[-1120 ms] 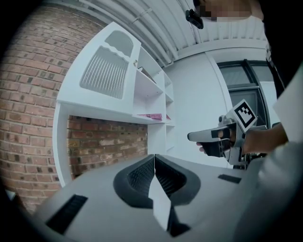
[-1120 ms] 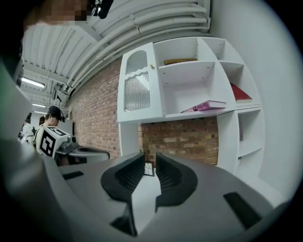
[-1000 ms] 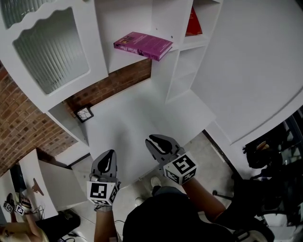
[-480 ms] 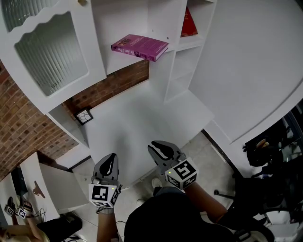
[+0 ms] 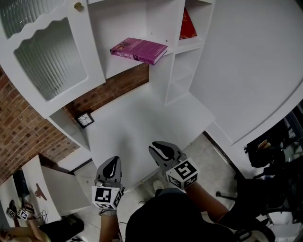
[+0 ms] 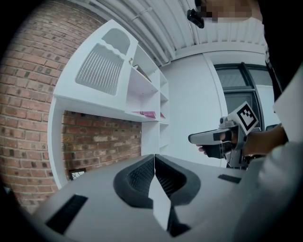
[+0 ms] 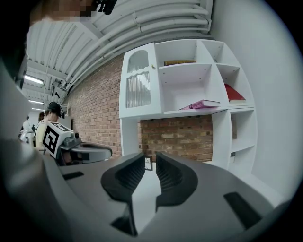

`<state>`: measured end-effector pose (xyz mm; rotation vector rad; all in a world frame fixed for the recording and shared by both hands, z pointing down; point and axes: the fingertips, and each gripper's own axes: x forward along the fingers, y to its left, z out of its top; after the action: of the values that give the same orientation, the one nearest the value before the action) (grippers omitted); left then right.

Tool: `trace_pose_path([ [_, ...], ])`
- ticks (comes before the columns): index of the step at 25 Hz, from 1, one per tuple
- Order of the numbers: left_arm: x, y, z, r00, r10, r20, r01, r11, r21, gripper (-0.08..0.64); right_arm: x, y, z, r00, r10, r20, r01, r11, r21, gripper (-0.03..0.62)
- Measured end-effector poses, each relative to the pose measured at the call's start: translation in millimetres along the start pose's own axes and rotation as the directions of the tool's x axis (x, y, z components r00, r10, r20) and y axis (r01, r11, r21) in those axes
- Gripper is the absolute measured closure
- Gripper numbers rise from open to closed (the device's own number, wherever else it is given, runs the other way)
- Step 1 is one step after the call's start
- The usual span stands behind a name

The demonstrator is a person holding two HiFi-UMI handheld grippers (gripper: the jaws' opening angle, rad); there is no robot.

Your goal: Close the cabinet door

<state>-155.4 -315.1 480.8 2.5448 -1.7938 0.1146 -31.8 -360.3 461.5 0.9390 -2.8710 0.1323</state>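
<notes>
Barely anything changed in the last second: the left gripper [image 5: 111, 161] and right gripper [image 5: 156, 147] sit slightly lower in the head view, and the brass knob [image 5: 78, 6] has popped in at the top edge. The cabinet door [image 5: 49, 59], white with ribbed glass, is up top left and looks flush over the unit's left bay. Just beside it, a purple book [image 5: 138, 49] lies on an open shelf. The left jaws are pressed together and empty. The right jaws are a crack apart with nothing between them.

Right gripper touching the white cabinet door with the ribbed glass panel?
Apart. In the head view the right gripper sits low, with bare white desktop between it and the white ribbed-glass cabinet door at upper left.
</notes>
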Motion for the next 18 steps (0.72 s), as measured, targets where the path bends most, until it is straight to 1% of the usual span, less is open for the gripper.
trace_pose_path([
  [5, 4.4, -2.3, -0.9, 1.000, 0.003, 0.000, -0.003, 1.000, 0.003, 0.551, -0.5, -6.4, 0.2, 1.000, 0.001, 0.013, -0.001, 1.000, 0.003, 0.518],
  [10, 8.3, -2.7, 0.8, 1.000, 0.006, 0.000, -0.006, 1.000, 0.003, 0.551, -1.5, -7.0, -3.4, 1.000, 0.010, -0.020, -0.009, 0.999, 0.033, 0.518],
  [13, 9.2, -2.6, -0.1, 1.000, 0.010, -0.009, -0.010, 1.000, -0.005, 0.551, -0.9, -10.9, -1.8, 1.000, 0.005, 0.000, -0.005, 0.999, 0.032, 0.518],
  [16, 10.6, -1.6, -0.5, 1.000, 0.012, -0.008, -0.012, 1.000, 0.003, 0.551, -0.8, -12.5, -5.0, 1.000, 0.009, -0.015, -0.008, 0.999, 0.038, 0.518],
  [18, 10.9, -0.8, -1.7, 1.000, 0.014, -0.012, -0.014, 1.000, 0.001, 0.551, -0.1, -13.5, -5.1, 1.000, 0.010, -0.008, -0.010, 0.999, 0.042, 0.518],
])
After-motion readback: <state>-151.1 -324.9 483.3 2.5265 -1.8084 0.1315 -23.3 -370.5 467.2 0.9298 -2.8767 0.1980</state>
